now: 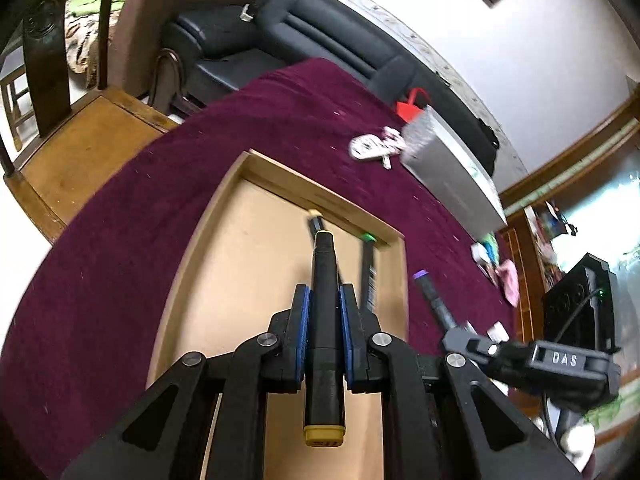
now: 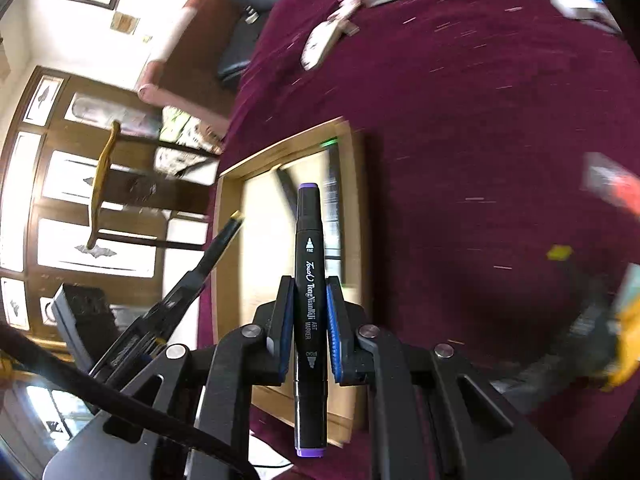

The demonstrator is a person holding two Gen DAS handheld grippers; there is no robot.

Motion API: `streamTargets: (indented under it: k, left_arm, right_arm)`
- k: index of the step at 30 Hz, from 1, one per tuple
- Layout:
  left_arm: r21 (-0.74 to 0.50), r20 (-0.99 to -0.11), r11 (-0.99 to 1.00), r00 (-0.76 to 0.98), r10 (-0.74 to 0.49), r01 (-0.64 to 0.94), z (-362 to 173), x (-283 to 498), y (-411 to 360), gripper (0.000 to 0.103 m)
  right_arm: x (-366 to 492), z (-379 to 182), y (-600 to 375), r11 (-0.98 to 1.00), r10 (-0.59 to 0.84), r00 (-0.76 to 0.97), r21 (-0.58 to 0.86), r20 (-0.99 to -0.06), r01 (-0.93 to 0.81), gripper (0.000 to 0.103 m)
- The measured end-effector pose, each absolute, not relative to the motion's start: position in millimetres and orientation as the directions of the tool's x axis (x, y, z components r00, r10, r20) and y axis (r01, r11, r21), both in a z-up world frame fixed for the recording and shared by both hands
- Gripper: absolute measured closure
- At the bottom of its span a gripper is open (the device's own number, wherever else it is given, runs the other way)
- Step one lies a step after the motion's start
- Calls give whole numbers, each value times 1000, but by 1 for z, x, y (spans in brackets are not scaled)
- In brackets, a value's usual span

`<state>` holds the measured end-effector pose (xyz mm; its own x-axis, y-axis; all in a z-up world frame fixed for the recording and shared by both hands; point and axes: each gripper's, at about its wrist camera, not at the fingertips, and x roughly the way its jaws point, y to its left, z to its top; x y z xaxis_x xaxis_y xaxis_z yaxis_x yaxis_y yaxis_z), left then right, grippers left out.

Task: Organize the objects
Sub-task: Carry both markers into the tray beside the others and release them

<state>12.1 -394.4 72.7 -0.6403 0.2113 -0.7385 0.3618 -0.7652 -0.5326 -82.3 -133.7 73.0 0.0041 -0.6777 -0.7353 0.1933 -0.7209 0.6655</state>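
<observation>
My left gripper (image 1: 324,300) is shut on a black marker with yellow caps (image 1: 325,276) and holds it above a shallow wooden tray (image 1: 224,264) on the maroon tablecloth. Two markers lie in the tray's far corner, one cream-capped (image 1: 314,220), one green-capped (image 1: 369,264). My right gripper (image 2: 308,292) is shut on a black marker with purple caps (image 2: 309,264), over the same tray (image 2: 228,216). The right gripper also shows in the left wrist view (image 1: 452,324), beside the tray's right edge. The left gripper shows in the right wrist view (image 2: 188,280).
A grey box (image 1: 452,164), a red bag (image 1: 412,106) and a white pouch (image 1: 370,146) lie at the table's far side. Small colourful items (image 1: 496,260) lie at the right. A wooden chair (image 1: 80,132) stands left, a black sofa (image 1: 280,32) behind.
</observation>
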Motion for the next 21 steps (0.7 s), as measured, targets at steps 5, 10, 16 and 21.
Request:
streamTargets:
  k: [5,10,16,21]
  left_arm:
    - [-523,-754,-760,-624,203,385,53,-9,-412,91]
    - [-521,-768,-757,-603,216,393,37,-21,-421,91]
    - [-536,-776,-739,-584,239,409,21,-29,-425,91]
    - [-539,-782,-739,-566,261,404,11,-39,-419,91]
  right_arm:
    - [-89,50,-181,-716,-681,54,680,-730,159,90]
    - [-99,34,-212,-726,-670,73,673,-738,139,90]
    - [-105,21,-229,-769,-620,63,622,-782,147,90]
    - [-109,13,-227,-810,-571,26,568,-821,146,90]
